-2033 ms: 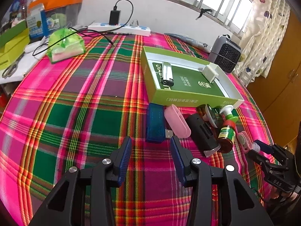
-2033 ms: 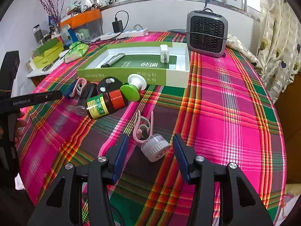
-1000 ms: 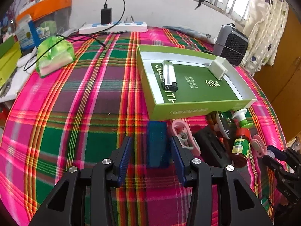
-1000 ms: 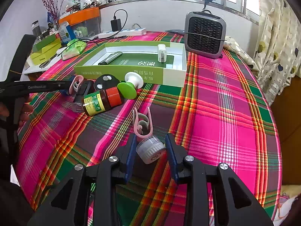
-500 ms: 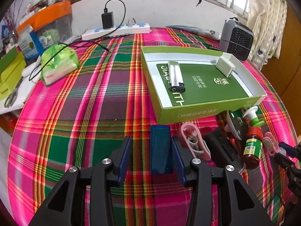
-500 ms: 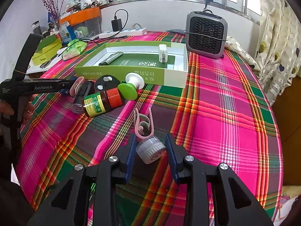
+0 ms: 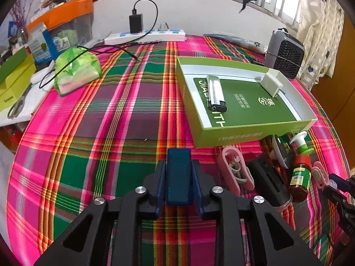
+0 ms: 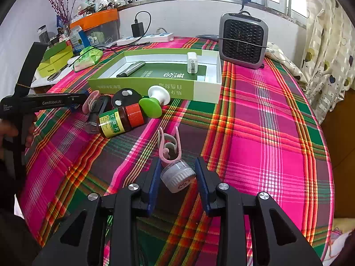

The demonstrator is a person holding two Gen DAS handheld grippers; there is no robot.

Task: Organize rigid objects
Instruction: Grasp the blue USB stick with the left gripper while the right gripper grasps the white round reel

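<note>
My left gripper (image 7: 178, 169) is shut on a blue rectangular block (image 7: 178, 173), just in front of the green box tray (image 7: 224, 136). The tray holds a lighter (image 7: 216, 93) and a white charger (image 7: 271, 83). My right gripper (image 8: 178, 170) has its jaws against both sides of a small white-capped jar (image 8: 177, 175), which touches a pink clip (image 8: 169, 146). A brown medicine bottle (image 8: 121, 120), a green and white suction cup (image 8: 154, 102), a black round disc (image 8: 124, 95), a black device (image 7: 268, 182) and a pink case (image 7: 235, 170) lie in front of the tray.
A grey fan heater (image 8: 243, 41) stands behind the tray at the right. A green plastic bag (image 7: 75, 72), a power strip with a charger (image 7: 145, 36), yellow-green boxes (image 7: 13, 82) and scissors (image 7: 16, 107) are at the back left. The plaid cloth (image 8: 266, 133) covers the table.
My left gripper has moved forward around the blue block and shut on it. My right gripper closed in on the white-capped jar about a second ago and has stayed there.
</note>
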